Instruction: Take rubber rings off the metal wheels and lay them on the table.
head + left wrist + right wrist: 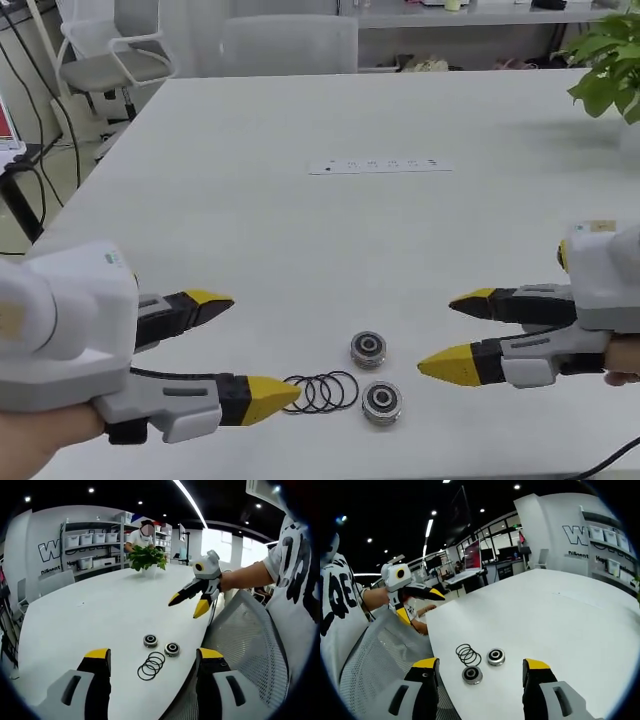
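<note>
We hold both tools low over the white table (300,230), one on each side of the work, which leaves the middle open to our eyes and lets either tool reach in. The left gripper (243,348) has its yellow-tipped jaws spread wide with nothing between them, and the right gripper (440,335) is likewise spread and empty. Between the two, near the table's front edge, lie the farther wheel (368,347) and the nearer wheel (381,399), close together but apart. Both rest flat on a face, so each axle hole points straight up and the rim faces out sideways all round. Being round, they have no long axis across the table. Just beside the nearer wheel, on its left, the rubber rings (320,391) lie flat in an overlapping row, and that row runs from the left gripper's lower tip toward the nearer wheel. We cannot tell whether that tip touches the first ring. We judge the rings are gathered there because the spot is bare and within the left tool's reach. Whether any rubber sits on either wheel's rim is too small to see; if none does, the job looks nearly done.
</note>
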`<state>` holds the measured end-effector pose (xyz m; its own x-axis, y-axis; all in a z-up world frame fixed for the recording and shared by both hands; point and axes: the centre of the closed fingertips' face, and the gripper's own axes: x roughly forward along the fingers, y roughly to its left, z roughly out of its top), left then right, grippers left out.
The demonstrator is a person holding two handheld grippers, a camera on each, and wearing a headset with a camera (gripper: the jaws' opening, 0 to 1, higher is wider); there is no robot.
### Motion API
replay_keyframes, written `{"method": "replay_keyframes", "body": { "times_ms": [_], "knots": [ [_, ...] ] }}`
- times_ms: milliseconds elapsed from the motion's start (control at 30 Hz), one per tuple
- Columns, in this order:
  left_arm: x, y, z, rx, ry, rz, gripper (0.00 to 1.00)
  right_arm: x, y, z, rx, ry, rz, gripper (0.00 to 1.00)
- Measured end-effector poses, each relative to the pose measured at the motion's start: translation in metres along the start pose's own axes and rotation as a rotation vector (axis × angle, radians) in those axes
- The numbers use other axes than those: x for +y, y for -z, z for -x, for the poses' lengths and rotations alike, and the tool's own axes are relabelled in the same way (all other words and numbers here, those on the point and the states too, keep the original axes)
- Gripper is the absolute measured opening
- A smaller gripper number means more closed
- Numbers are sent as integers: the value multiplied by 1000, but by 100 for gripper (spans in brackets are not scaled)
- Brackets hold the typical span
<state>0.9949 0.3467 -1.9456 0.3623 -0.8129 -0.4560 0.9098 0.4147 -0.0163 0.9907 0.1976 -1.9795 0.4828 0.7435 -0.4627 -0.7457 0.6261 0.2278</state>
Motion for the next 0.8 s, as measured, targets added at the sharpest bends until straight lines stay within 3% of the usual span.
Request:
{"method": "replay_keyframes", "body": {
  "times_ms": [333,800],
  "knots": [
    [0,2,0,4,-8,3,67,-6,9,19,-12,54,-8,71],
    [0,9,0,17,-16,-1,67,-1,16,37,-9,110,31,74]
  ]
}}
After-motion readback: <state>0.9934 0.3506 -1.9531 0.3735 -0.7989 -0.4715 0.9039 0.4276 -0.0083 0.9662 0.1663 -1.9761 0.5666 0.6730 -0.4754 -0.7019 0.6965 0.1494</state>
